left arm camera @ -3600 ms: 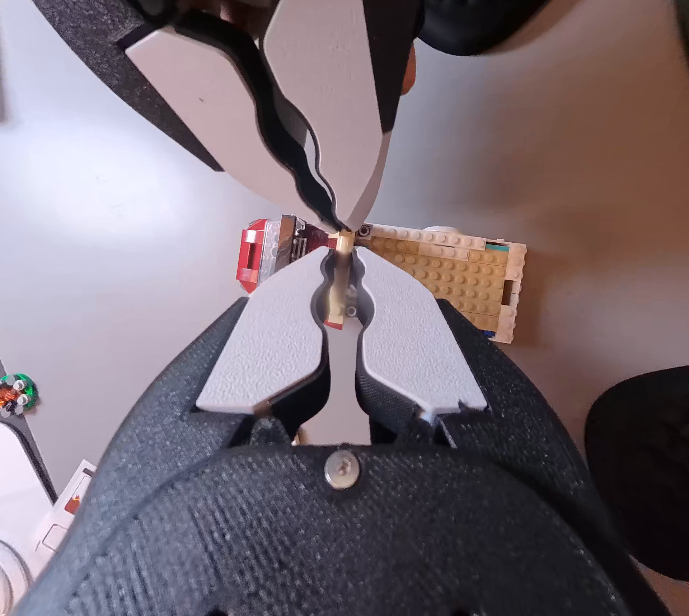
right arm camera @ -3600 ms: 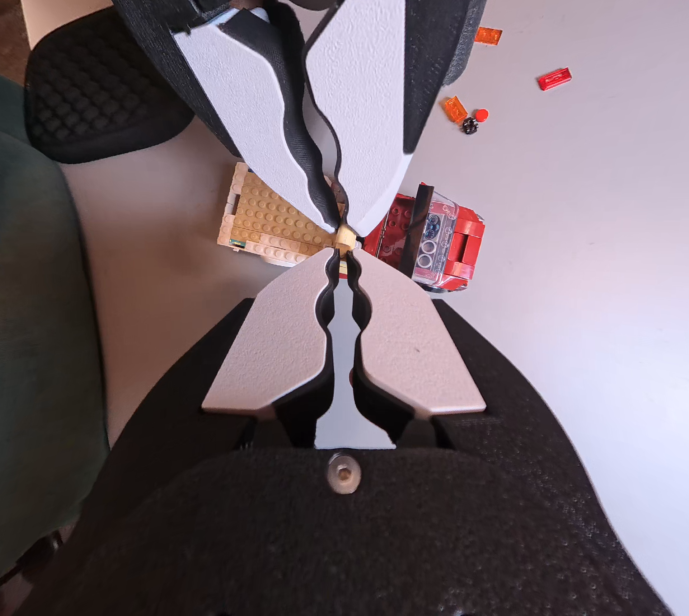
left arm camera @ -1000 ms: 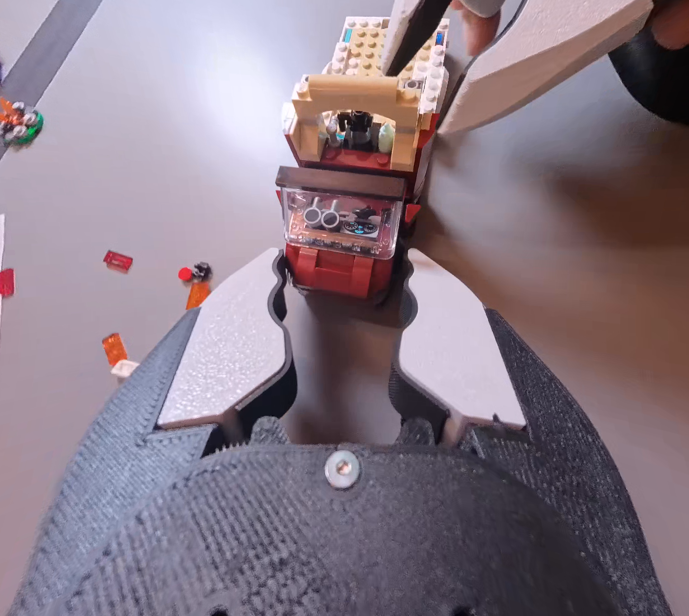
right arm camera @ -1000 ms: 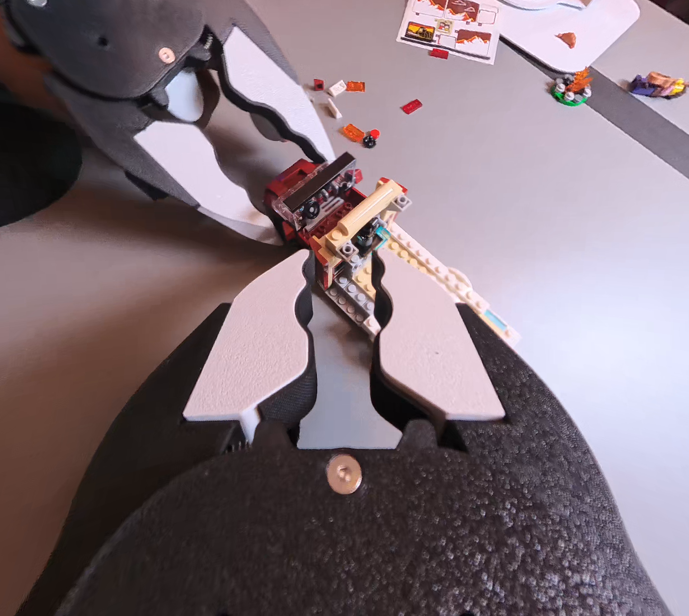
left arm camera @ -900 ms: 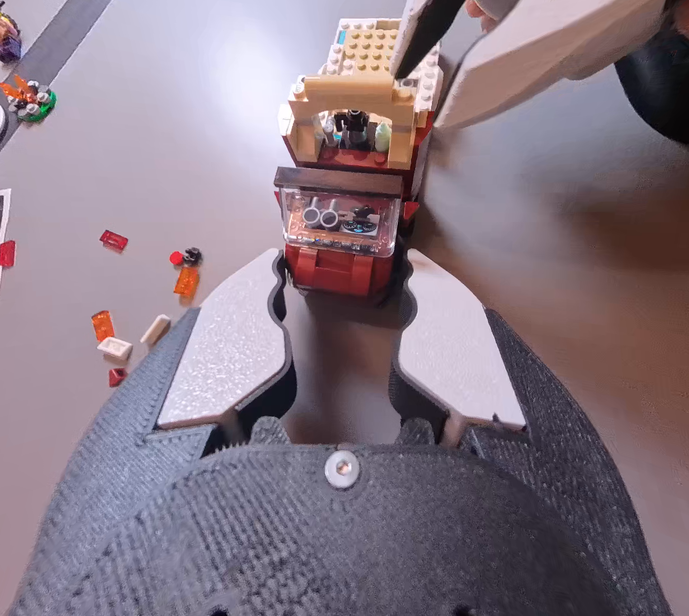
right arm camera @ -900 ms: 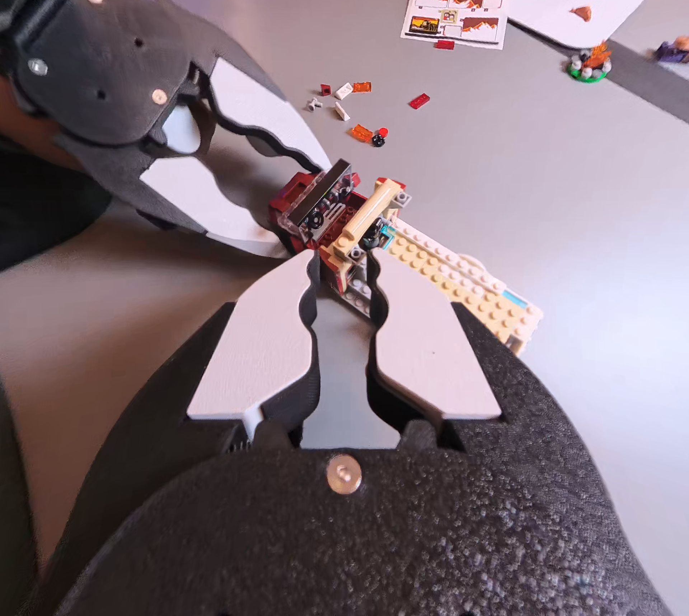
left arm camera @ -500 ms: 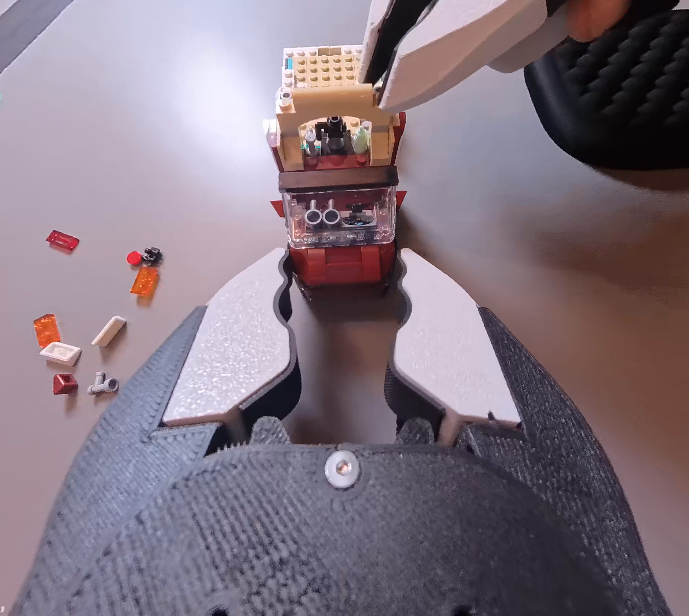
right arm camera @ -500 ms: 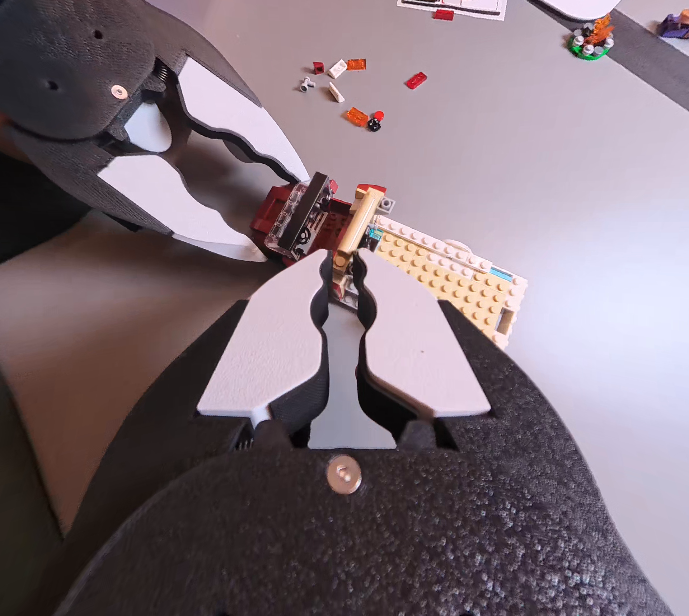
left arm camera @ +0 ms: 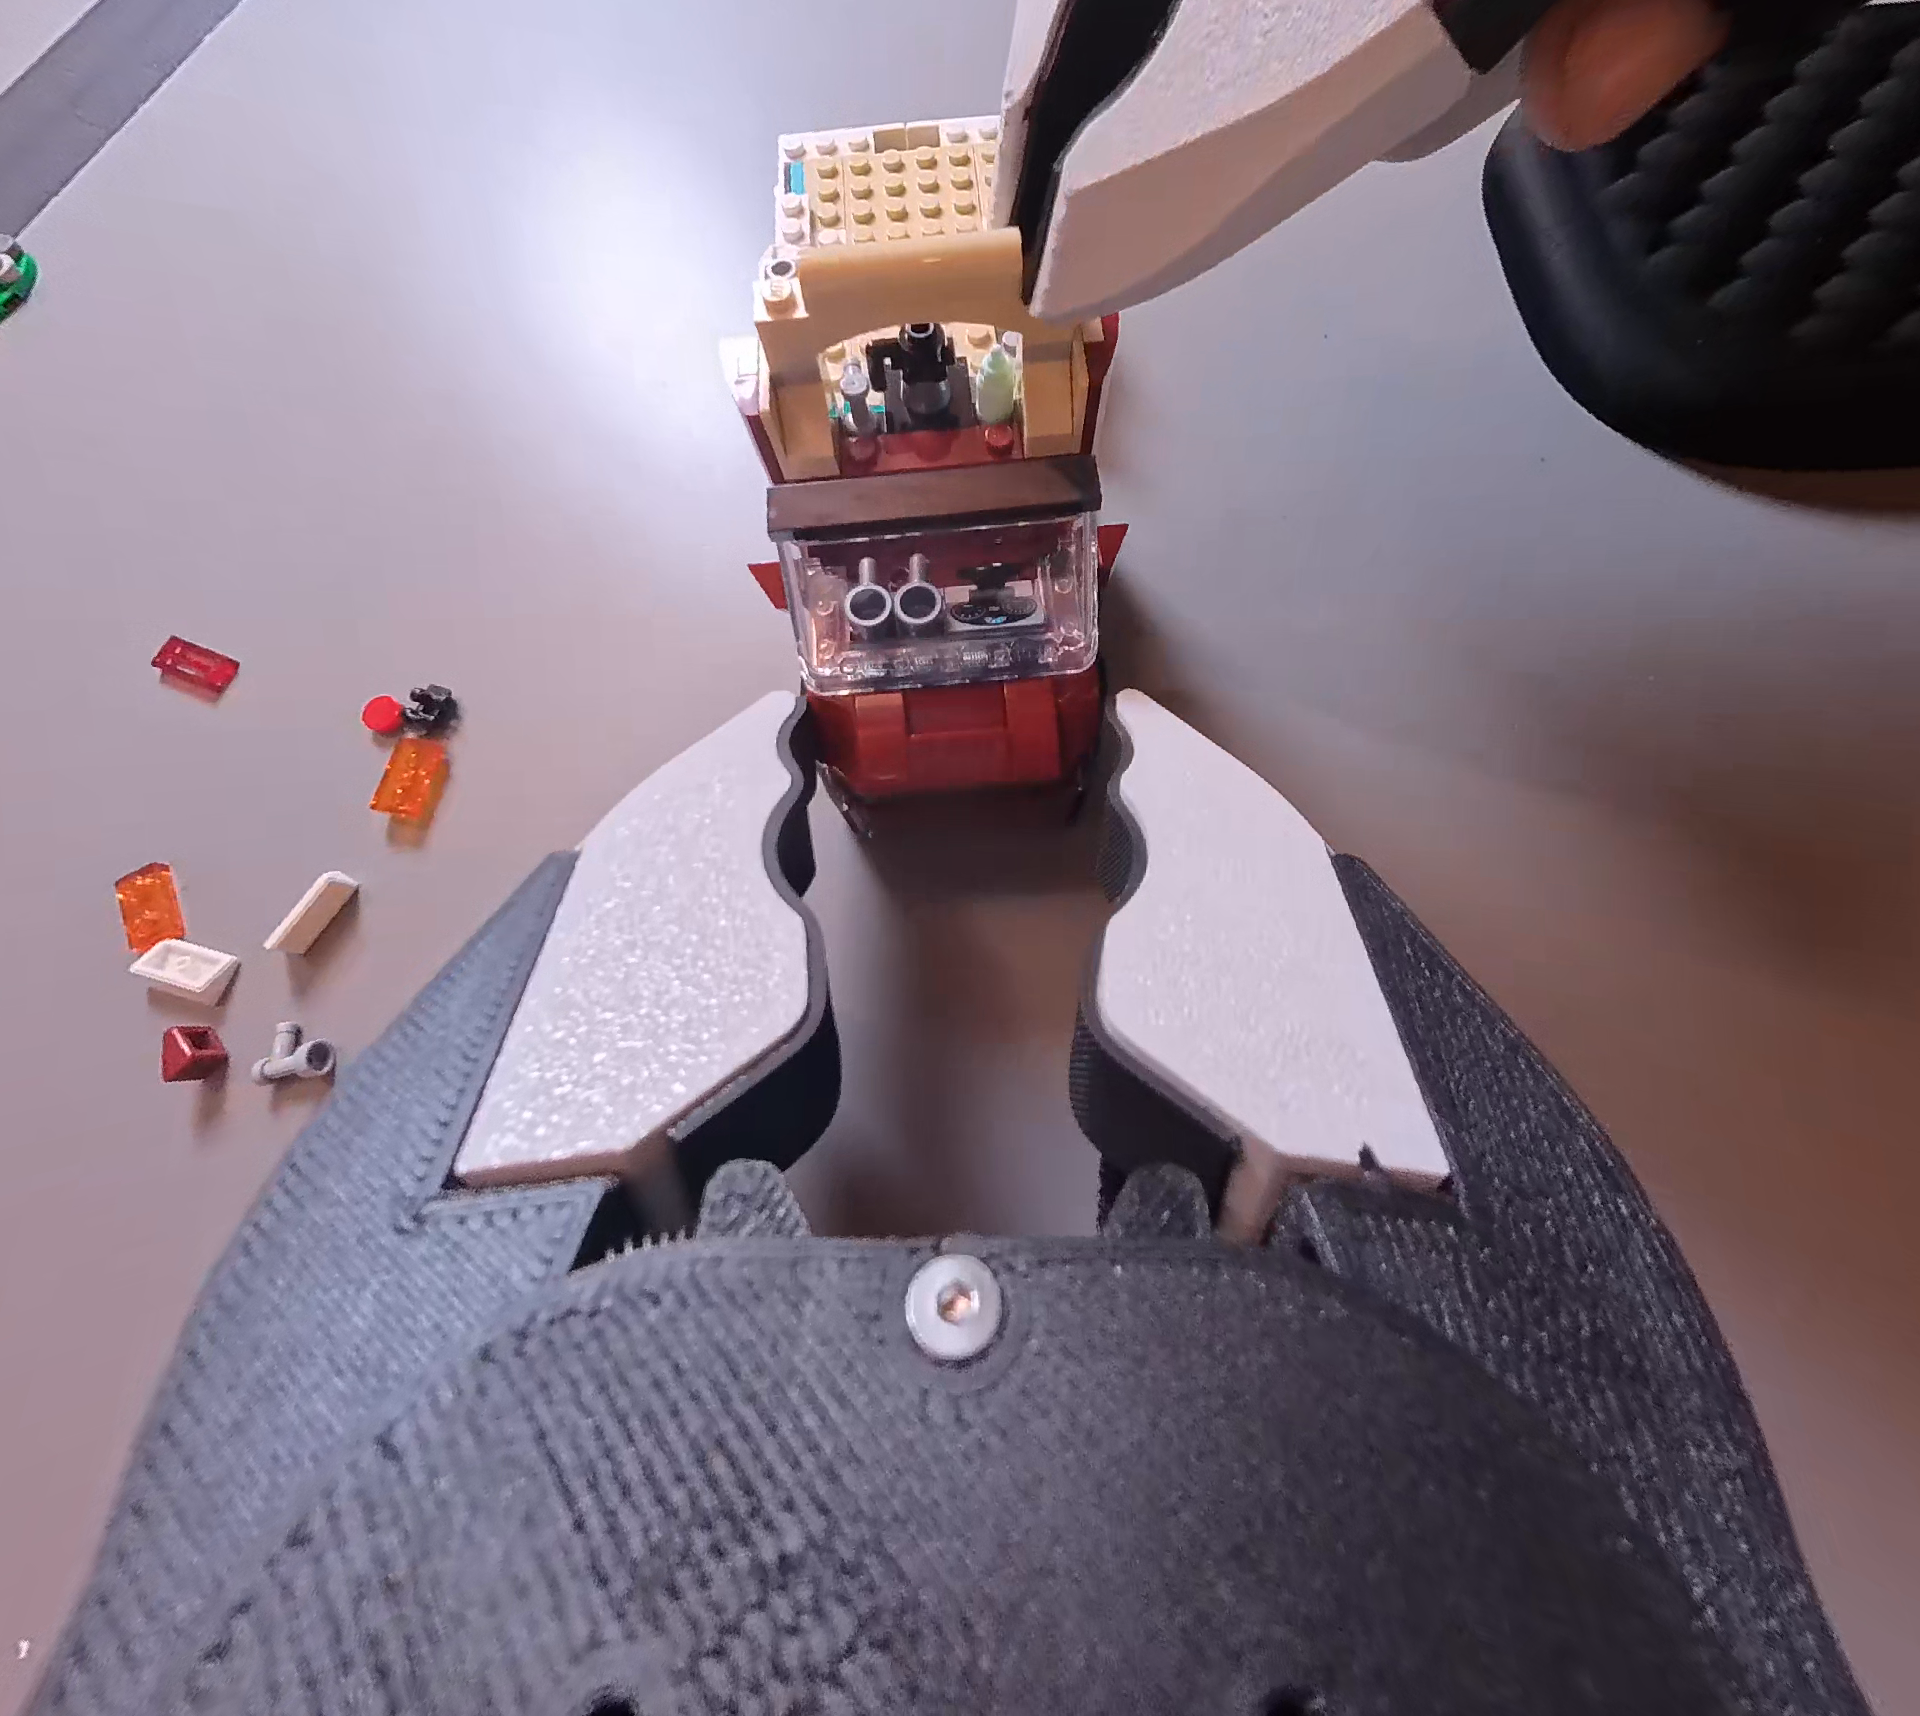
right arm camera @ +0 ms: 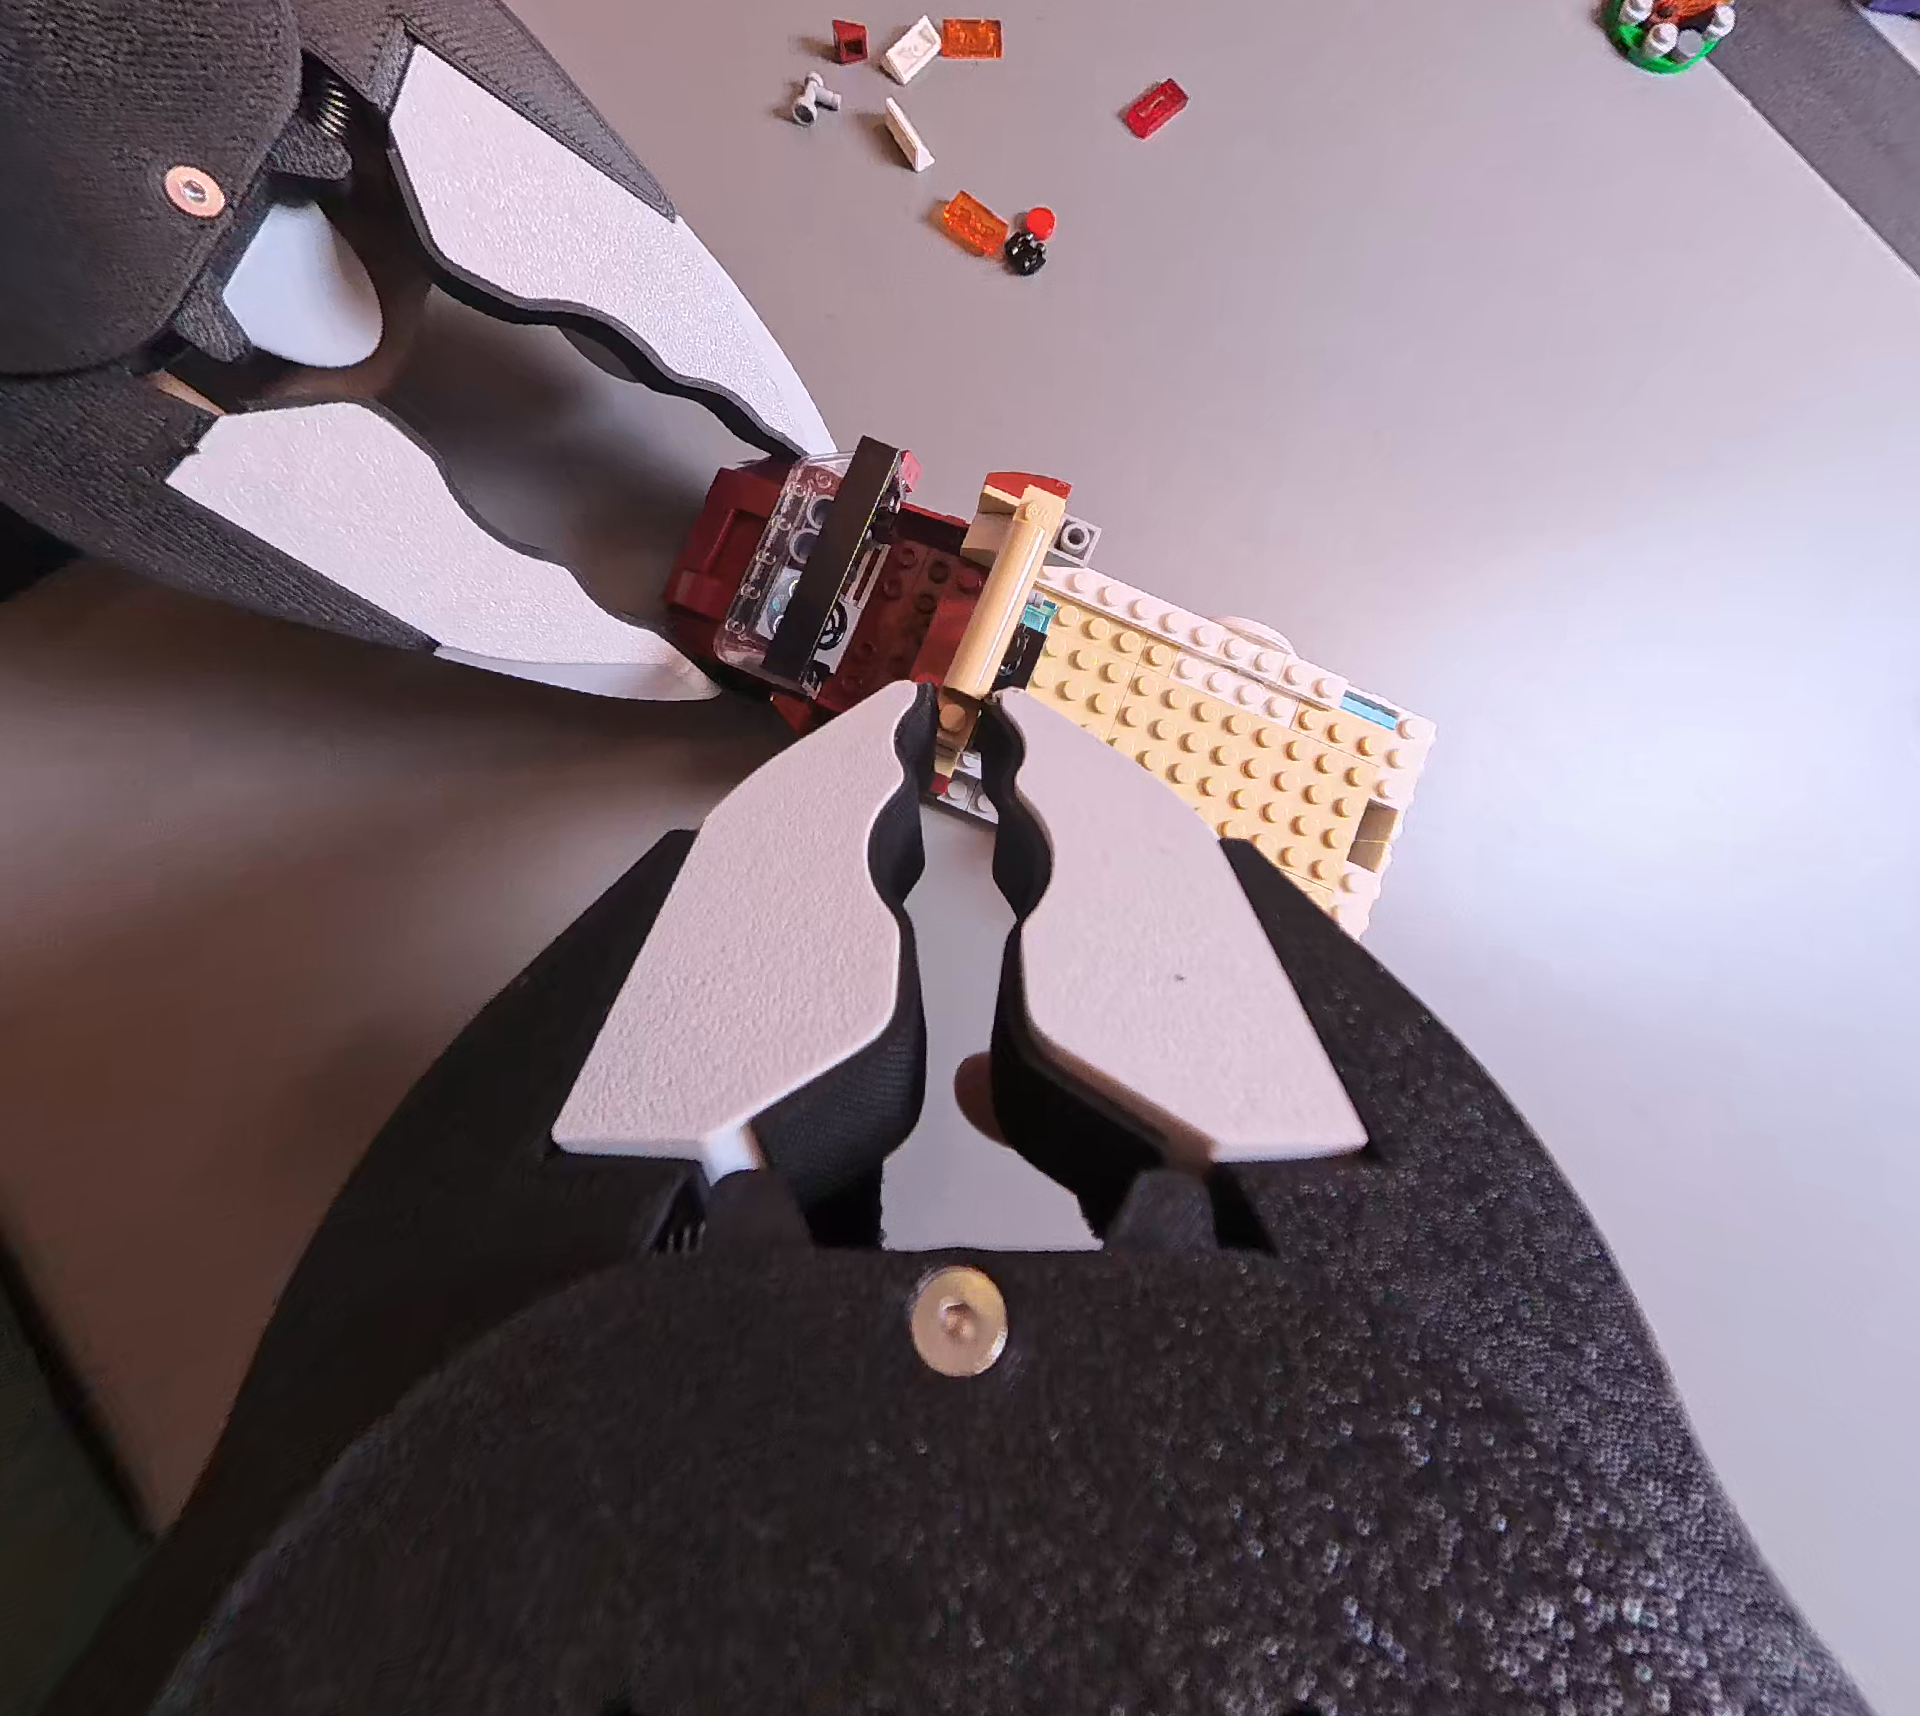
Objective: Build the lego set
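Two grippers work one small model: a dark-red and tan plastic brick truck (left arm camera: pixel 935 523) with a clear windscreen block, standing on the grey bench (left arm camera: pixel 468 316). It looks light and rigid, but its pressed-on pieces could pop loose, so the solid red nose and the studded tan deck (right arm camera: pixel 1226 731) seem the safest holds. The left gripper (left arm camera: pixel 951 721) is spread wide, its tips flanking the nose at 12 o'clock. The right gripper (right arm camera: pixel 956 710) is pinched on the tan arch piece (right arm camera: pixel 1003 601) at its 12 o'clock. Loose small bricks (right arm camera: pixel 966 128) lie well apart.
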The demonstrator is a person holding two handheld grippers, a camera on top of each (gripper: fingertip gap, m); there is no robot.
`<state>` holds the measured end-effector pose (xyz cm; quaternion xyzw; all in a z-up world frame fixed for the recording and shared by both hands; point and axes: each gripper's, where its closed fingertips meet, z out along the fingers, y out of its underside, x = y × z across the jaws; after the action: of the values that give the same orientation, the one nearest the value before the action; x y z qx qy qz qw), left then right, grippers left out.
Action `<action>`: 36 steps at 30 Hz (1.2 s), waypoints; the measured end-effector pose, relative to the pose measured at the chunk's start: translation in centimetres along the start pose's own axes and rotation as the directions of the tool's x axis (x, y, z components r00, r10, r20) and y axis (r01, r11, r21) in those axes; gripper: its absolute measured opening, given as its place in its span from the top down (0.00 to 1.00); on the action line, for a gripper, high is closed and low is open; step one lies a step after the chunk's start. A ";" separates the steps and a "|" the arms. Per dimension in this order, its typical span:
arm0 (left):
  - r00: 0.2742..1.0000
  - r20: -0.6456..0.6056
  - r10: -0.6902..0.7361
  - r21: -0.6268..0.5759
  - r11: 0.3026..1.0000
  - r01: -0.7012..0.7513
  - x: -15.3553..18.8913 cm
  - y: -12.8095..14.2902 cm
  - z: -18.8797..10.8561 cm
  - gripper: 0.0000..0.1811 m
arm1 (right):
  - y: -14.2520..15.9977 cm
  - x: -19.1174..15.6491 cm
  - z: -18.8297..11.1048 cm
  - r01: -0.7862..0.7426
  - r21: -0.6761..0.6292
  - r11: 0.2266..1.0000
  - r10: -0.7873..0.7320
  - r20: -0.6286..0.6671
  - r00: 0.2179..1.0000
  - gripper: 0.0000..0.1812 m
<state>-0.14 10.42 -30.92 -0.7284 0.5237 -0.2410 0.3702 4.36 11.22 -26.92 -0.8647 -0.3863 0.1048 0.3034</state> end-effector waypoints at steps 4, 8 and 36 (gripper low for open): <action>1.000 0.004 0.002 -0.002 1.000 -0.002 0.0 0.0 0.0 0.71 | 0.0 0.0 0.0 0.016 0.002 1.000 -0.016 -0.013 1.000 0.95; 1.000 0.007 0.003 -0.001 1.000 -0.003 0.0 0.0 0.0 0.71 | 0.1 0.0 0.0 0.011 0.029 1.000 -0.011 -0.015 1.000 0.95; 1.000 0.014 0.015 0.015 1.000 -0.016 0.0 0.1 0.1 0.71 | 0.2 0.0 -0.5 0.077 -0.049 0.996 -0.074 0.063 0.995 0.99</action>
<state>-0.13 10.40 -31.00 -0.7231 0.5250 -0.2371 0.3812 4.69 10.91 -26.69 -0.8533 -0.4305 0.1097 0.2729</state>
